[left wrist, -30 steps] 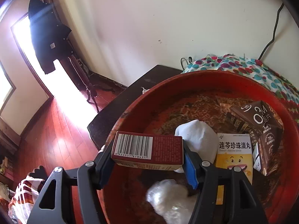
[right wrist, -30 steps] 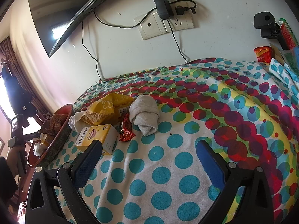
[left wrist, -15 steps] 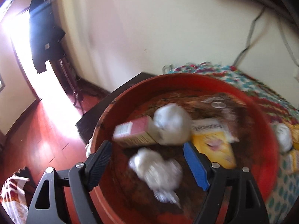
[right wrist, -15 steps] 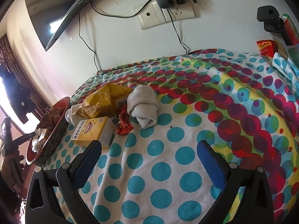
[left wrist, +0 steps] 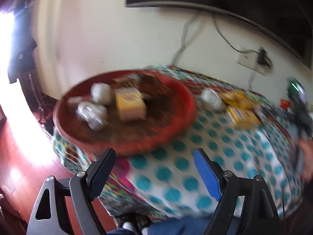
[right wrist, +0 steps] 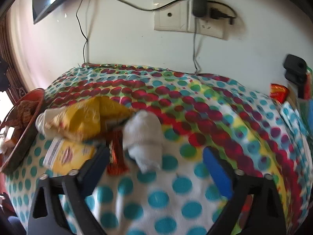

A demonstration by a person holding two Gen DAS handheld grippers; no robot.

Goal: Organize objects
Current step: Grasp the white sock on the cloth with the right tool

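Observation:
The red round tray (left wrist: 125, 146) holds a yellow box (left wrist: 130, 105), a white sock ball (left wrist: 101, 93), a plastic-wrapped bundle (left wrist: 92, 113) and a small red box (left wrist: 75, 99). My left gripper (left wrist: 154, 154) hangs in front of the tray over the dotted cloth, its jaws opening with nothing between them. In the right wrist view a rolled white sock (right wrist: 144, 137) and a red wrapper (right wrist: 116, 156) lie just ahead of my right gripper (right wrist: 154, 152). Its jaws are closing, the sock's lower end is between the fingers, and the pads do not touch it.
A yellow bag (right wrist: 86, 117) and a yellow box (right wrist: 66, 154) lie left of the sock, near the tray (right wrist: 25, 137). A red snack pack (right wrist: 277, 94) and a black device (right wrist: 295, 68) stand at the far right. Wall socket (right wrist: 189, 23) with cables behind. The table's edge and wooden floor (left wrist: 23, 156) are at the left.
My left gripper let go of the red box in the tray, then drew back and swung right. My right gripper moved in on the white sock and its jaws narrowed.

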